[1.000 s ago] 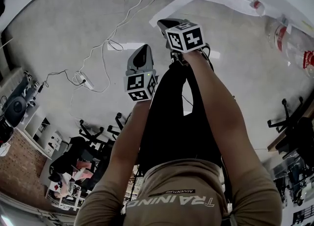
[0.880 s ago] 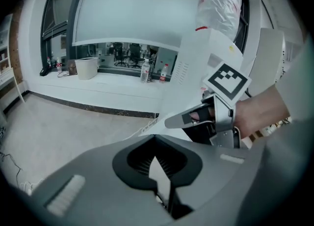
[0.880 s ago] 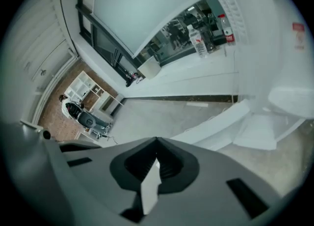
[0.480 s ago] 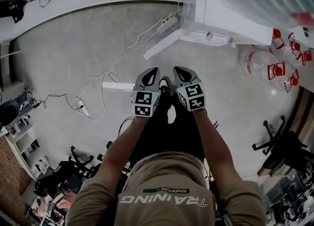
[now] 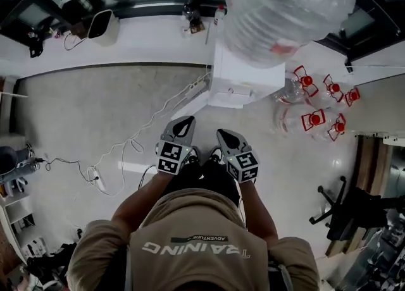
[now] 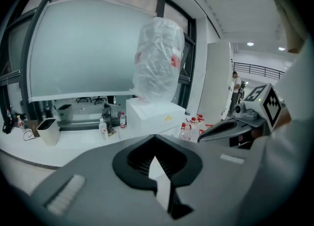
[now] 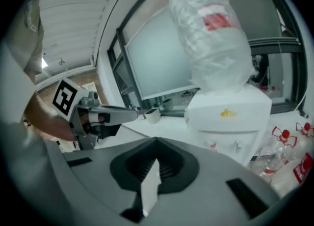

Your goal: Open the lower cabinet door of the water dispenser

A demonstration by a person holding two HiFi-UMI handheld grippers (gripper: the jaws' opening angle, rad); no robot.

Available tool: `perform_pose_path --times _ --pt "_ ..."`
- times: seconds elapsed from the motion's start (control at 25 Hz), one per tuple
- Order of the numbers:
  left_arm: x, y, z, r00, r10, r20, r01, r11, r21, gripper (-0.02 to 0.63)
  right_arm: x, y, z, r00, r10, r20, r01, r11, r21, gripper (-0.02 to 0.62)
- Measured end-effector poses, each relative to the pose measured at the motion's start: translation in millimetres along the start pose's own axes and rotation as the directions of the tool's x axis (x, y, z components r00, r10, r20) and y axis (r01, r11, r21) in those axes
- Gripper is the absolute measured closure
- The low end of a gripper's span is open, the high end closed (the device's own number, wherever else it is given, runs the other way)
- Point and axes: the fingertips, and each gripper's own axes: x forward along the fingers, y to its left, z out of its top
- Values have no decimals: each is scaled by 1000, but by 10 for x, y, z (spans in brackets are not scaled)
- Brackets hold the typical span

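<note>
The white water dispenser (image 5: 243, 81) stands ahead of me on the floor, a large clear bottle (image 5: 288, 8) upside down on top. From above its lower cabinet door does not show. My left gripper (image 5: 187, 120) and right gripper (image 5: 223, 133) are held side by side short of it, both shut with nothing in them. In the left gripper view the left gripper (image 6: 155, 135) covers the dispenser (image 6: 154, 114) below its top. In the right gripper view the right gripper (image 7: 157, 139) hides the dispenser (image 7: 228, 117) below its taps (image 7: 235, 146).
Several spare water bottles with red caps (image 5: 316, 103) stand right of the dispenser. A power strip and white cable (image 5: 95, 179) trail over the floor at left. A white bin (image 5: 100, 25) sits on the window ledge. An office chair (image 5: 345, 210) is at right.
Both grippers have risen and drawn together, still shut. The head view has swung up from the floor, and the whole dispenser with its bottle has come into sight.
</note>
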Motion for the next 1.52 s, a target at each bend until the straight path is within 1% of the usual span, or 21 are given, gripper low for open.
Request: perform_pose_path --times 0.08,0.16,0.2,0.28,0.36,0.48,0.6,0.72,0.8,0.88,1.04,1.16,1.24,1.4,1.52 --pt "-82 -125 223 999 -41 24 41 999 2 606 -183 -8 264 997 -48 61 47 999 5 588" --pt "-137 -280 461 993 -111 47 111 994 3 606 -350 -7 551 990 -81 112 84 996 -23 588" --pt "-167 -347 583 989 -138 58 137 990 19 606 -429 2 697 987 -92 135 98 994 -42 588" --pt "-233 -447 828 983 -164 84 158 985 73 606 -586 21 958 980 -109 168 124 989 -77 588" --pt "-295 -511 1097 978 -173 119 158 979 127 606 -743 19 1188 974 -130 188 153 982 -113 588" --pt "-409 -544 1528 968 -169 186 133 972 191 606 -972 24 1491 963 -155 219 190 971 -147 588" --pt "-552 -550 1910 956 -158 249 108 973 201 606 -1195 109 1778 950 -134 283 183 970 -157 588" --pt "-694 -530 2208 939 -150 308 87 974 208 606 -1329 156 2030 934 -138 328 202 965 -169 588" --pt "-751 -524 2323 936 -149 319 80 972 220 606 -1391 166 2166 925 -145 350 219 959 -180 588" --pt "-781 -520 2413 932 -148 332 78 974 215 606 -1436 159 2268 919 -147 367 235 950 -206 588" --pt "-829 -482 2570 920 -128 372 54 978 201 606 -1506 102 2360 909 -179 375 276 934 -224 588" --pt "-892 -426 2696 901 -102 423 19 981 195 605 -1566 76 2416 900 -195 389 298 928 -225 588" --pt "-904 -395 2729 894 -80 442 -3 983 184 606 -1581 48 2425 900 -199 387 305 923 -235 588" --pt "-892 -390 2643 904 -75 420 -3 983 181 606 -1534 47 2394 911 -193 365 302 915 -269 588" --pt "-880 -409 2579 911 -80 405 2 982 188 606 -1512 33 2399 908 -202 367 312 911 -269 588"
